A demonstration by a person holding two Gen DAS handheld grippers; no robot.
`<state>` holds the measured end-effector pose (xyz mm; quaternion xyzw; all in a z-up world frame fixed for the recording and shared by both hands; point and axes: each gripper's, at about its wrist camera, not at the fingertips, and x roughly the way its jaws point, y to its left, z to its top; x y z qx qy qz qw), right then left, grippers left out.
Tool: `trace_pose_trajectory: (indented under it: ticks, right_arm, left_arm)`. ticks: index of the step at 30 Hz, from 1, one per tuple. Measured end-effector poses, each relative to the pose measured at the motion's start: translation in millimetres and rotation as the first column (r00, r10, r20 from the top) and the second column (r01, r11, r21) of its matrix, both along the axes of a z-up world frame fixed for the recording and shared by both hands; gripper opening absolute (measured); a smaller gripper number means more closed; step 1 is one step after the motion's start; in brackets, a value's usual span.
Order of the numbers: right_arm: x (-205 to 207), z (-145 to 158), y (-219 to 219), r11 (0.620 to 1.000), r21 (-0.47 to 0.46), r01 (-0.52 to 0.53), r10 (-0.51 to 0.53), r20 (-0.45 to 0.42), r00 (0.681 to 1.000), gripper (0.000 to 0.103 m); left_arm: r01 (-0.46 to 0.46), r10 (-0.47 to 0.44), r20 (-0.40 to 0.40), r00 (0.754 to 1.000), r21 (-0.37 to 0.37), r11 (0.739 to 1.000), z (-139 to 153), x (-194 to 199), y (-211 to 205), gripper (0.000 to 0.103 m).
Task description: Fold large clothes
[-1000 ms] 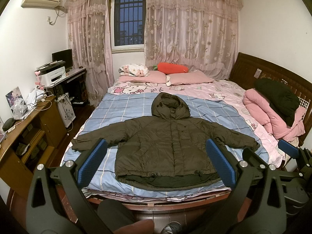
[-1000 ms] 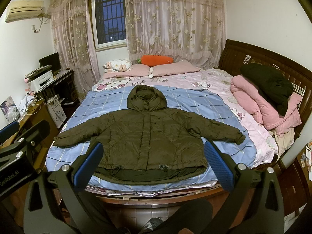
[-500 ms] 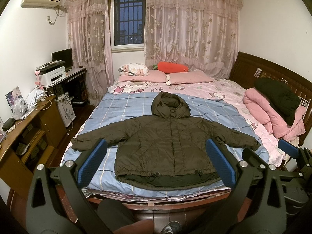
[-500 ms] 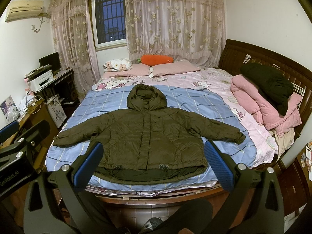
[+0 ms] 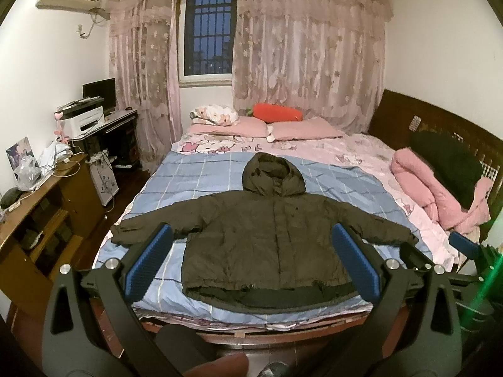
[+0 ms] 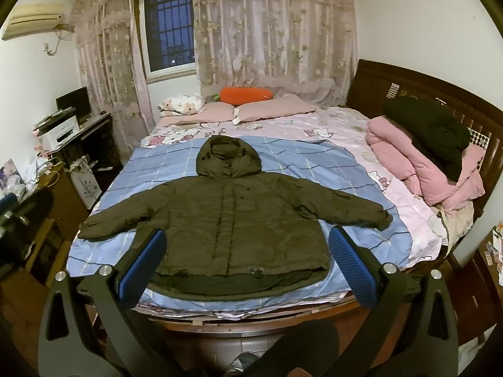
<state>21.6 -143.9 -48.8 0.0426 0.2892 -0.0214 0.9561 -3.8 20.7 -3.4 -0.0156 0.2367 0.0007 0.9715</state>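
At the far left, a wooden desk (image 5: pixel 41 194) is standing along the wall, with a white printer (image 5: pixel 83 119) sitting further back. Next to it, the bed (image 5: pixel 201 182) is carrying a blue checked sheet (image 5: pixel 188 185), and the dark olive hooded jacket (image 5: pixel 267 235) is lying flat on this sheet, front up, with both sleeves spreading out to the sides and the hood pointing toward the 2 pink pillows (image 6: pixel 273 108). The left gripper (image 5: pixel 256 265) is hovering before the hem with its jaws wide apart, gripping nothing. The right gripper (image 6: pixel 246 265) is also gaping wide and carrying nothing. At the right, a pink quilt (image 6: pixel 408 160) is lying folded with a dark garment (image 6: pixel 437 132) resting on top.
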Motion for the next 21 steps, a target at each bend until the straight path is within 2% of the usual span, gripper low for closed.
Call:
trace_pose_trajectory:
  ticks: [5, 12, 18, 21]
  right_arm:
    - [11, -4, -21, 1.0, 0.014, 0.017, -0.017, -0.004, 1.0, 0.102]
    - [27, -6, -28, 0.999, -0.03, 0.018, -0.017, 0.051, 0.999, 0.102]
    - [70, -24, -38, 1.0, -0.02, 0.006, -0.005, 0.04, 0.999, 0.102]
    - [100, -39, -42, 0.999, -0.04, 0.022, -0.022, 0.007, 1.0, 0.102]
  left_arm:
    - [-0.016, 0.017, 0.017, 1.0, -0.033, 0.999, -4, 9, 18, 0.101]
    - [-0.038, 0.038, 0.025, 0.999, 0.004, 0.999, -16, 45, 25, 0.101]
    - [-0.014, 0.014, -0.006, 1.0, 0.002, 1.0, -38, 101, 22, 0.101]
    - [-0.025, 0.024, -0.027, 0.999, -0.021, 0.999, -55, 135, 27, 0.101]
